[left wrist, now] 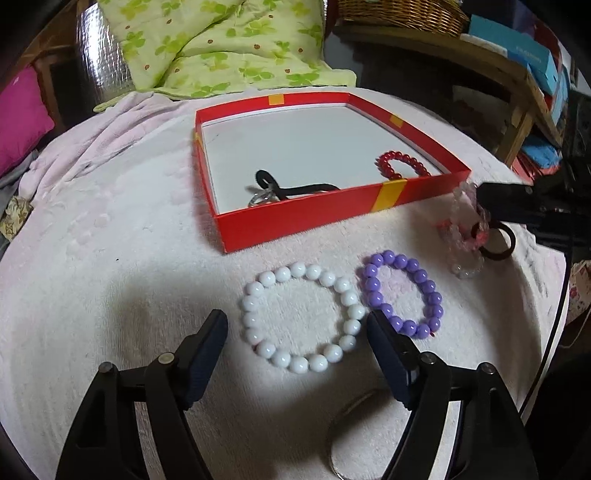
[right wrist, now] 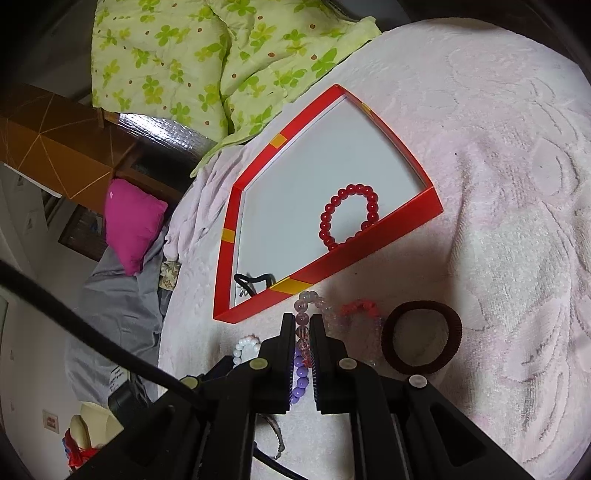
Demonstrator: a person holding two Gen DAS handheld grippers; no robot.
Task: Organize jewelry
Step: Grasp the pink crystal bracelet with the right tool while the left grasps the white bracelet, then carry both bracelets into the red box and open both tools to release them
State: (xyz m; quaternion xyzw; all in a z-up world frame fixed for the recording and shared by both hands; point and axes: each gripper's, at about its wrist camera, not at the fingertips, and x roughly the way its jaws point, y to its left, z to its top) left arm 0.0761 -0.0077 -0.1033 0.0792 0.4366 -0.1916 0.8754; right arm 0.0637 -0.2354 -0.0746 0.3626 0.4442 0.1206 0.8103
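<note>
You are working over a bed spread with a pale pink towel blanket (right wrist: 517, 184) that has a raised flower pattern. Behind it lies a light green quilt (left wrist: 221, 48) printed with clover leaves, beside a silver foil panel (left wrist: 101, 62). A magenta cushion (right wrist: 131, 221) sits at the bed's edge above grey bedding (right wrist: 114, 314). To one side stands a wooden shelf (left wrist: 480, 55) with a wicker basket (left wrist: 402, 14) and blue boxes (left wrist: 532, 55). The light is dim and indoor.
</note>
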